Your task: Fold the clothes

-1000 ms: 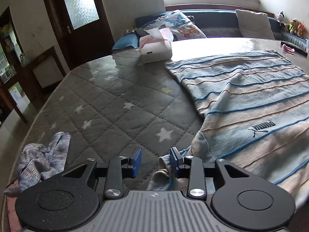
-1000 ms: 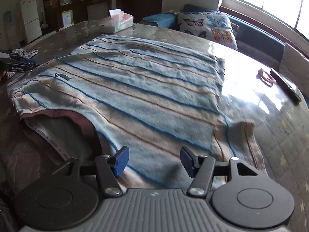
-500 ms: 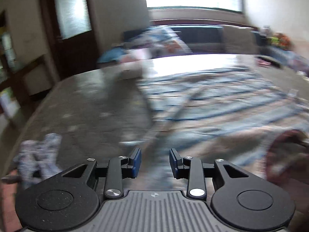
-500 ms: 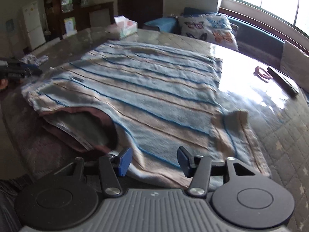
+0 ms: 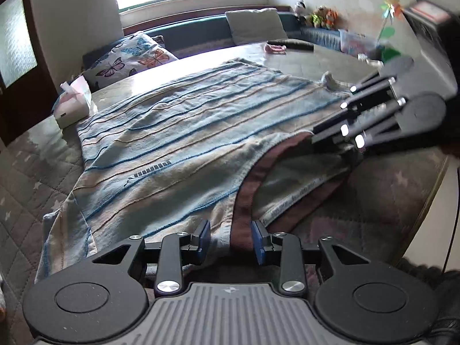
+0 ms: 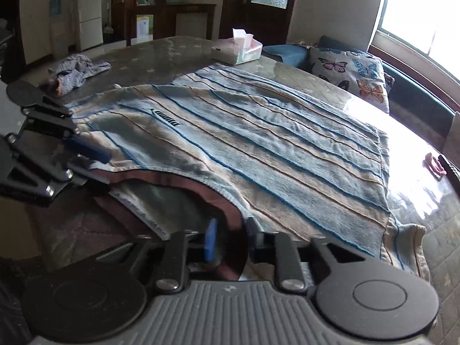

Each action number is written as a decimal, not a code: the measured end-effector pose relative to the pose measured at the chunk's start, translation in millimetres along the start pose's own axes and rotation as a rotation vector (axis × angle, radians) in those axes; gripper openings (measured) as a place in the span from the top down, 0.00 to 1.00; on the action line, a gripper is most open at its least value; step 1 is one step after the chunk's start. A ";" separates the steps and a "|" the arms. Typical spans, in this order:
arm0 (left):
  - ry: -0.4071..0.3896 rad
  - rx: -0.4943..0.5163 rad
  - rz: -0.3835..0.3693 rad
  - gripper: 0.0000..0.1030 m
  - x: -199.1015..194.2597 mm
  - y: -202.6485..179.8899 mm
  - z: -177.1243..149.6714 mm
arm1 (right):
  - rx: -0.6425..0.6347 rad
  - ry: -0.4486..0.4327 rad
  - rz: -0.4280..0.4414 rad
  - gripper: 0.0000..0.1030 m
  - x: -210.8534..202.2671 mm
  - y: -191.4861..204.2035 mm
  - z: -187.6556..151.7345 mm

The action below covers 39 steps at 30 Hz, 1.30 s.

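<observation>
Here, in the left wrist view, a striped Puma T-shirt [image 5: 184, 132] lies flat on the star-quilted table cover [image 5: 26, 178], chest up, its brown-trimmed neckline turned toward the camera. The left gripper [image 5: 231, 237] sits at the near end of that neckline, its blue pads either side of the brown collar band [image 5: 244, 198] with a gap showing on both sides, so the jaws are parted and not yet pinching the cloth. The right gripper [image 5: 323, 133] reaches in from the right of the shirt, its tips at the far end of the neckline; whether it is clenched cannot be told from here. A tissue box [image 5: 73, 105] stands beyond the shirt's far left corner.

In the right wrist view, the same shirt [image 6: 258, 143] spreads away from the camera, with the neckline nearest. The right gripper [image 6: 230, 241] straddles the brown collar edge; the fingers are blurred and a gap remains between them, so they read as released. The left gripper [image 6: 86, 155] lies at the shirt's left shoulder, one blue pad on the fabric. A crumpled grey garment [image 6: 74, 70] rests beyond the shirt's left side, apart from it.
</observation>
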<state>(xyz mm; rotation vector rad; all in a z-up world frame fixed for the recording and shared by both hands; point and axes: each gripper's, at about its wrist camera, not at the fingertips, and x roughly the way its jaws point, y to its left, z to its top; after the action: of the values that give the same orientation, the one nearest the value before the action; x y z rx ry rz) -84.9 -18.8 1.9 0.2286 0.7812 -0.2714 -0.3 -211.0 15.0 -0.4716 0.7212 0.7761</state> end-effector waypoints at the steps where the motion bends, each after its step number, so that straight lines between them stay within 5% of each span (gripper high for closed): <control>1: -0.009 0.001 -0.002 0.74 -3.8 1.8 1.5 | 0.004 -0.008 -0.004 0.95 -2.5 -1.8 0.7; 3: -0.028 0.004 -0.005 0.83 -11.5 5.4 4.5 | 0.013 -0.030 -0.008 0.98 -10.9 -5.6 4.1; 9: -0.077 0.016 -0.019 0.87 -34.8 15.2 13.4 | 0.023 -0.080 0.010 0.99 -37.6 -9.9 13.4; 16: -0.048 0.031 -0.052 0.87 -35.0 17.4 13.2 | -0.006 0.027 0.092 0.99 -22.6 -0.8 -1.7; 19: -0.035 0.037 -0.065 0.84 -33.8 18.2 12.7 | -0.017 0.080 0.138 0.94 -15.6 0.8 -7.2; 23: -0.016 0.045 -0.081 0.85 -32.3 19.3 12.0 | -0.002 0.030 0.163 0.91 -26.7 -1.0 -5.4; 30: 0.008 0.047 -0.108 0.86 -30.8 22.3 11.8 | -0.132 -0.002 0.265 0.64 -31.7 26.4 -7.7; 33: 0.000 0.045 -0.112 0.86 -33.7 23.2 12.4 | -0.179 0.006 0.248 0.67 -23.7 39.0 -9.5; 34: -0.002 0.046 -0.113 0.86 -34.5 23.1 12.5 | -0.184 0.014 0.247 0.82 -21.3 41.2 -9.8; 36: 0.007 0.053 -0.115 0.84 -33.4 23.3 12.5 | -0.162 0.041 0.263 0.98 -18.1 39.6 -9.3; 39: 0.014 0.076 -0.118 0.81 -35.7 21.6 10.9 | -0.163 0.051 0.331 0.99 -26.4 37.4 -9.3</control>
<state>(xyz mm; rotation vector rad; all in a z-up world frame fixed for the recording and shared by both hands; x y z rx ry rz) -95.0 3.8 37.2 0.2565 0.8001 -0.4116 -45.8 -205.3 23.5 -0.5279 0.7980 1.1424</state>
